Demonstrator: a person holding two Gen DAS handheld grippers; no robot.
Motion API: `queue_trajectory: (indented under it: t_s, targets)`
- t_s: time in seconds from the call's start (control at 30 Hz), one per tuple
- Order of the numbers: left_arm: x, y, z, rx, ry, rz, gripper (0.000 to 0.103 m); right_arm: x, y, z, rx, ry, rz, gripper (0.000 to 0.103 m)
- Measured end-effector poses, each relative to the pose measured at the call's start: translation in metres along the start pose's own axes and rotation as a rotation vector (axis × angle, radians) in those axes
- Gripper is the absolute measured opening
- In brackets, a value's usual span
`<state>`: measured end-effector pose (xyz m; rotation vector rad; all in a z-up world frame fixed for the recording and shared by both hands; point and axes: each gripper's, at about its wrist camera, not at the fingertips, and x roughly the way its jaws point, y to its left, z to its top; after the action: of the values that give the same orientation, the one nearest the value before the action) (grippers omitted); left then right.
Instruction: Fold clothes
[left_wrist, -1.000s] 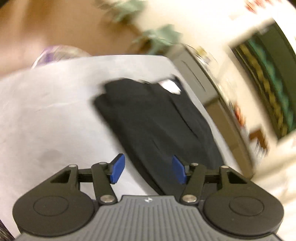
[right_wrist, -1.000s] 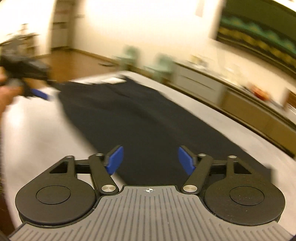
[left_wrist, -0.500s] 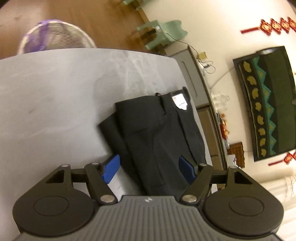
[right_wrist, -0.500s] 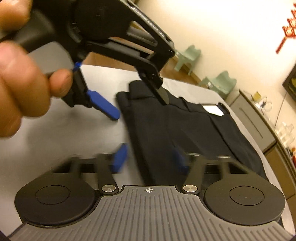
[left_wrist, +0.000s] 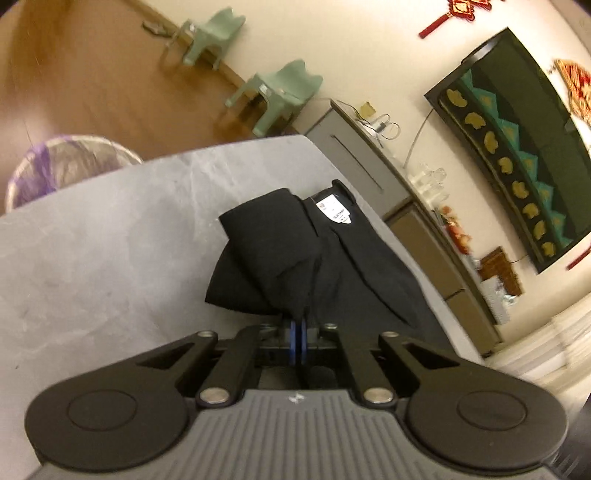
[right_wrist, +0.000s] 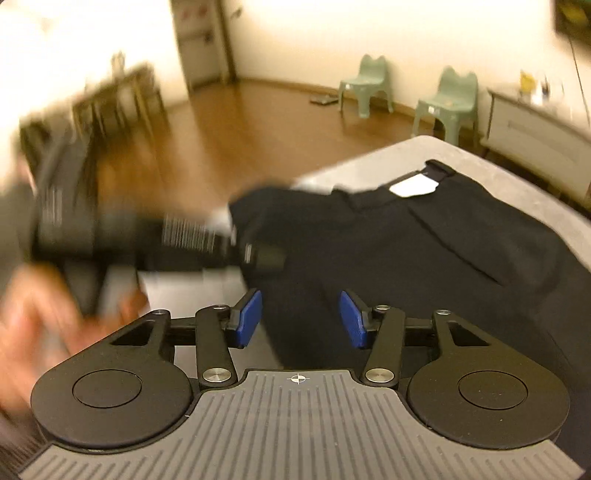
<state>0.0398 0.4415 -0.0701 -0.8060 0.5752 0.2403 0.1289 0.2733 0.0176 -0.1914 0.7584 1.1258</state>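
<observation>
while left claw (left_wrist: 297, 341) pinches trousers (left_wrist: 332, 266), waistband far

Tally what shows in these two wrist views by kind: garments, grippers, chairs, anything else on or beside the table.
Black trousers: 1
Grippers: 2, the left gripper shut on the trousers, the right gripper open
Green chairs: 2
Table: 1
Purple-lined bin: 1
Total: 7
</observation>
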Motion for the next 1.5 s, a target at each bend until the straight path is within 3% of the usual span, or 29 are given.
queue_trajectory:
  t_s: [0.07,0.13,0.23,0.37,0.5,0.53,0.6,0.63,0.67,0.77,0.83,1.0,1.13,1.33,1.43,1.5]
  targets:
    - [-0.003,-0.016,-0.009,0.079,-0.028,0.051,0.003,0.005,-0.021,0.022,0.104,-0.015,0.003,0.078]
    - [-0.006,-0.034,-0.020,0.175,-0.068,0.106,0.003,0.020,-0.030,0.044,0.122,0.007,-0.052,0.088]
    - [-0.009,-0.059,-0.035,0.320,-0.118,0.163,0.003,0.057,-0.025,0.079,0.060,0.094,-0.149,0.090]
    - [-0.007,-0.080,-0.054,0.469,-0.143,0.219,0.003,0.113,-0.012,0.118,0.018,0.246,-0.153,0.092]
    - [-0.005,-0.091,-0.064,0.542,-0.151,0.256,0.003,0.172,0.003,0.129,-0.091,0.451,-0.240,0.093]
    - [-0.004,-0.092,-0.066,0.548,-0.148,0.261,0.003,0.184,0.008,0.126,-0.123,0.507,-0.268,0.089]
    - [-0.003,-0.093,-0.068,0.553,-0.138,0.271,0.003,0.205,0.013,0.118,-0.178,0.601,-0.302,0.060]
    - [-0.003,-0.093,-0.068,0.552,-0.131,0.272,0.003,0.204,0.016,0.112,-0.200,0.622,-0.326,0.032]
    - [-0.004,-0.093,-0.069,0.551,-0.123,0.273,0.003,0.199,0.017,0.108,-0.226,0.614,-0.340,0.014]
    - [-0.016,-0.100,-0.073,0.557,-0.149,0.235,0.004,0.171,0.011,0.107,-0.241,0.531,-0.345,0.007]
    - [-0.026,-0.107,-0.077,0.567,-0.176,0.200,0.006,0.131,0.001,0.108,-0.184,0.423,-0.326,0.006]
    - [-0.053,-0.128,-0.094,0.617,-0.239,0.083,0.009,0.024,-0.054,0.080,0.059,0.158,-0.292,0.005]
    - [-0.068,-0.145,-0.117,0.689,-0.233,-0.023,0.010,-0.047,-0.115,0.010,0.323,0.001,-0.280,0.005]
    - [-0.059,-0.160,-0.138,0.764,-0.176,-0.070,0.013,-0.091,-0.183,-0.108,0.647,-0.063,-0.290,0.002]
    - [-0.045,-0.154,-0.144,0.794,-0.129,-0.091,0.014,-0.094,-0.198,-0.127,0.712,-0.083,-0.236,0.011]
    - [-0.040,-0.157,-0.148,0.834,-0.113,-0.115,0.014,-0.097,-0.202,-0.123,0.725,-0.116,-0.201,0.022]
